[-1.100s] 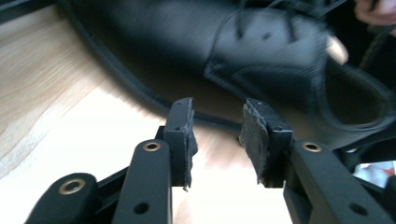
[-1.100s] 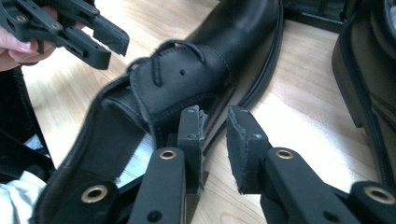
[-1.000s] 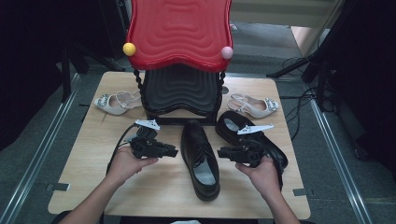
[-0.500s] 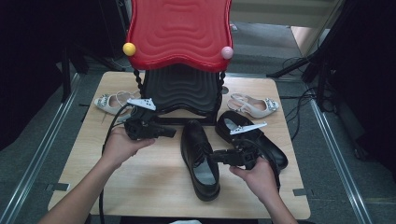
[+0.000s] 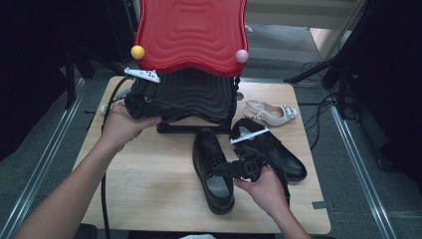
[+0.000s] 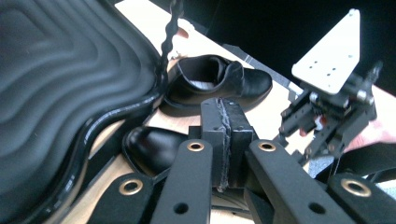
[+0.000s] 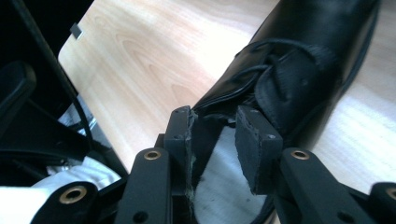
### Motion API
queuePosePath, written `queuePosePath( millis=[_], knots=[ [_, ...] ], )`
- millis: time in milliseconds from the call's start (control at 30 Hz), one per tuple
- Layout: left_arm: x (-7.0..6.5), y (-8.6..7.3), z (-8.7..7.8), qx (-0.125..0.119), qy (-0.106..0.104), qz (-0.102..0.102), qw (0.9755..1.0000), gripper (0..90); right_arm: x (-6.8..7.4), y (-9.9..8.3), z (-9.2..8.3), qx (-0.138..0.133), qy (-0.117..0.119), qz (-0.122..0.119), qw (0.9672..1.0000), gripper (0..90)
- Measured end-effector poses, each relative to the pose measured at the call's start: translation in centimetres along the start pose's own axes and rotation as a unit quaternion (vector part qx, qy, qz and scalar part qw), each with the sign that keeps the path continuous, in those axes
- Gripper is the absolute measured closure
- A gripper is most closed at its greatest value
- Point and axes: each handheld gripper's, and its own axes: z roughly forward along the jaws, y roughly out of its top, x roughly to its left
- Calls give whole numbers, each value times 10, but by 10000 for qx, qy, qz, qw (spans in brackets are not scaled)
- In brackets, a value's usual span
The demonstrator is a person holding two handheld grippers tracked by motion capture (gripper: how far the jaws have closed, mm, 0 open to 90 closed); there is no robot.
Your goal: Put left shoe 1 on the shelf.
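Note:
Two black lace-up shoes lie on the wooden table. The left shoe points its toe at the rack, and the right shoe lies slanted beside it. My left gripper is held up in front of the rack's black shelf. It is shut, pads pressed together with nothing between them. My right gripper hovers over the left shoe's opening. Its jaws have just been opening; the shoe's collar edge lies between them with the pads apart from it.
A rack with a red wavy top shelf stands at the table's far side, with a yellow ball and a pink ball at its corners. A beige sandal lies right of it; another lies behind my left hand.
My left hand has risen from the table and gone toward the rack's black shelf. My right gripper has slid left, from beside the right shoe to over the left shoe's opening.

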Motion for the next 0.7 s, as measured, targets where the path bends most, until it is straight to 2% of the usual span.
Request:
queuePosePath(
  millis=[67,167,267,367,433,567,700],
  knots=[
    [0,3,-1,-6,22,37,10000,898,3,1,1,32,-11,-8,10000,675],
    [-1,21,-8,-55,34,138,9999,898,8,2,10,271,36,28,9996,674],
    [2,33,-14,-132,-67,111,9998,898,11,3,19,451,81,7,9989,673],
    [3,38,-16,-158,-128,82,9998,898,14,3,24,527,68,-25,9986,668],
    [2,48,-19,-141,-52,167,9997,898,20,3,35,734,-18,-29,9973,669],
    [2,64,-23,-44,0,232,9997,897,23,0,50,911,-154,-100,9957,668],
    [6,75,-27,-114,-29,237,9997,896,21,0,60,966,-242,-42,9950,666]
  ],
)
